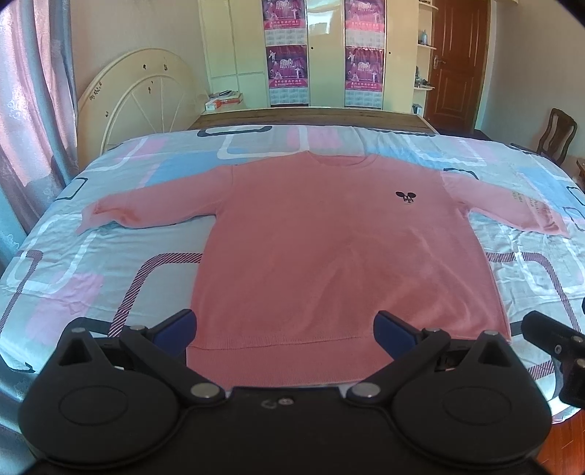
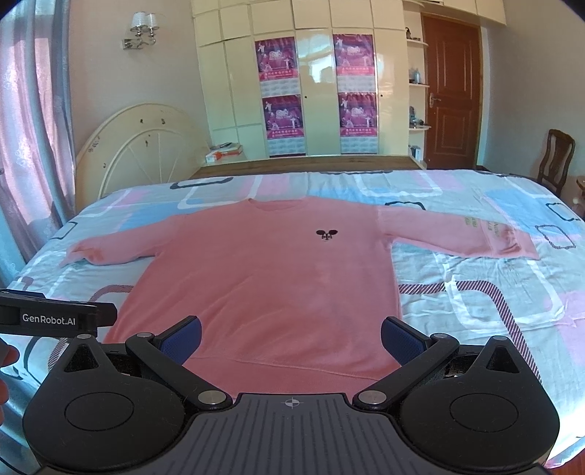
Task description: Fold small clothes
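I can read "GenRobot.AI" in white letters on the black left gripper body (image 2: 55,317), just left of the pink knitted sweater (image 2: 270,292). The sweater's chest carries a small dark emblem (image 2: 327,234), no words. Small print on its right sleeve (image 2: 497,231) is too blurred for me to read, as are the purple posters (image 2: 277,60) beyond.

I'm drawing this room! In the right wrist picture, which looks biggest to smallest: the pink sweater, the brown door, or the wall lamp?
1. Pink sweater, though it is nearest the camera.
2. Brown door.
3. Wall lamp.
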{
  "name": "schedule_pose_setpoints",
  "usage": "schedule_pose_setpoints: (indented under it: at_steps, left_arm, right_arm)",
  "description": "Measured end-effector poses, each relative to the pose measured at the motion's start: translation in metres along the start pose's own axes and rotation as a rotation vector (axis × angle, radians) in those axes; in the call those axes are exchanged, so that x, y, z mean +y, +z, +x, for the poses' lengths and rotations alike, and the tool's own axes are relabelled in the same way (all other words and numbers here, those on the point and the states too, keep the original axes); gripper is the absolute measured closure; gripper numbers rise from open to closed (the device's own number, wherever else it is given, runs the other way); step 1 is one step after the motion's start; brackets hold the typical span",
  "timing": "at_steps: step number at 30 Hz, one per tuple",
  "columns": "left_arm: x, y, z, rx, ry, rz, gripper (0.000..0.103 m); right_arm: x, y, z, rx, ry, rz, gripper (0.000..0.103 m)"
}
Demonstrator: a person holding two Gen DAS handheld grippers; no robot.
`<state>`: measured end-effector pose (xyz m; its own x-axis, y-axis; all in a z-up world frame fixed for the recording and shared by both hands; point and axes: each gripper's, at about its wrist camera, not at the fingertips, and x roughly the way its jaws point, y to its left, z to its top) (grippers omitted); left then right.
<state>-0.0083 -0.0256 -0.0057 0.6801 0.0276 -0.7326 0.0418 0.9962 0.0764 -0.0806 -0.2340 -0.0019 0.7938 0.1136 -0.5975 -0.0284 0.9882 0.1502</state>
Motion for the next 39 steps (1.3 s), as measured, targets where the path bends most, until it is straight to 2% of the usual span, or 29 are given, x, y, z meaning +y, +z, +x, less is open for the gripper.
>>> schedule_pose_setpoints:
  at_steps: [9,18,32,39]
  left_arm:
    - [0.004,0.017,0.031,0.025,-0.027,0.025,0.0]
    - [0.01,0.05,0.074,0.045,-0.067,0.061,0.0]
    - [0.031,0.1,0.144,0.032,-0.135,0.174,0.0]
    - [0.048,0.121,0.179,0.062,-0.165,0.136,0.0]
  right_arm:
    - [-0.004,0.008,0.022,0.008,-0.037,0.034,0.0]
    - [-0.003,0.026,0.059,0.015,-0.093,0.08,0.0]
    - [0.013,0.06,0.126,0.037,-0.212,0.163,0.0]
    - [0.01,0.075,0.151,0.028,-0.259,0.195,0.0]
